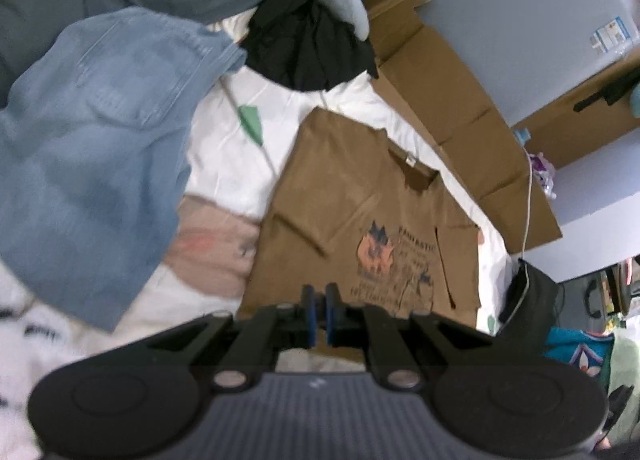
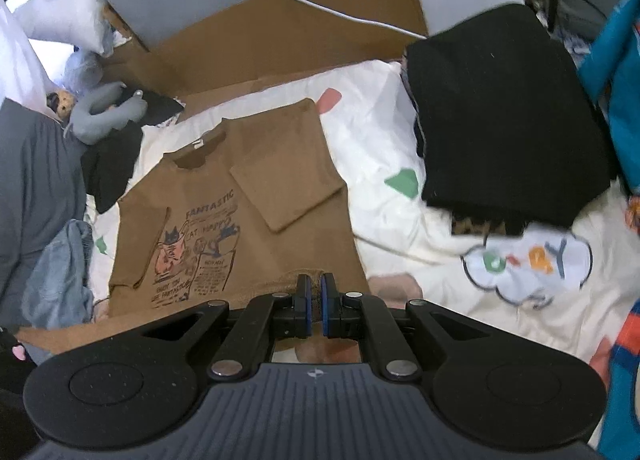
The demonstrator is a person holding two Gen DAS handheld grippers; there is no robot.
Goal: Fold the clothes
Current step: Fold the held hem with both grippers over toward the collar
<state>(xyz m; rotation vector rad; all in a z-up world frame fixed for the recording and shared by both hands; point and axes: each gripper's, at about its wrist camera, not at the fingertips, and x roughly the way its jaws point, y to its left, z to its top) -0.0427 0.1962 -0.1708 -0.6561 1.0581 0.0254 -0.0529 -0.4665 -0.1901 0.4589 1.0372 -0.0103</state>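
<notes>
Here the brown printed T-shirt (image 2: 224, 195) lies flat on the white patterned bedsheet (image 2: 376, 147), both sleeves folded in. Each gripper, left (image 1: 319, 292) and right (image 2: 316, 280), is clamped on its bottom hem. Denim jeans (image 1: 92, 131) crowd the left side. Only the right wrist view shows the folded black garment (image 2: 508, 119); only the left shows the pink garment (image 1: 212, 248).

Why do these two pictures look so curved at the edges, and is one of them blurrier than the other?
Both views use a fisheye lens, so straight edges bow and the corners go dark. Left wrist view: soft and smeared, the print on the brown T-shirt barely readable, the jeans hazy. Right wrist view: sharper, the shirt's lettering legible, though the black folded clothes blur at their lower edge. Lighting is even, without strong glare.
</notes>
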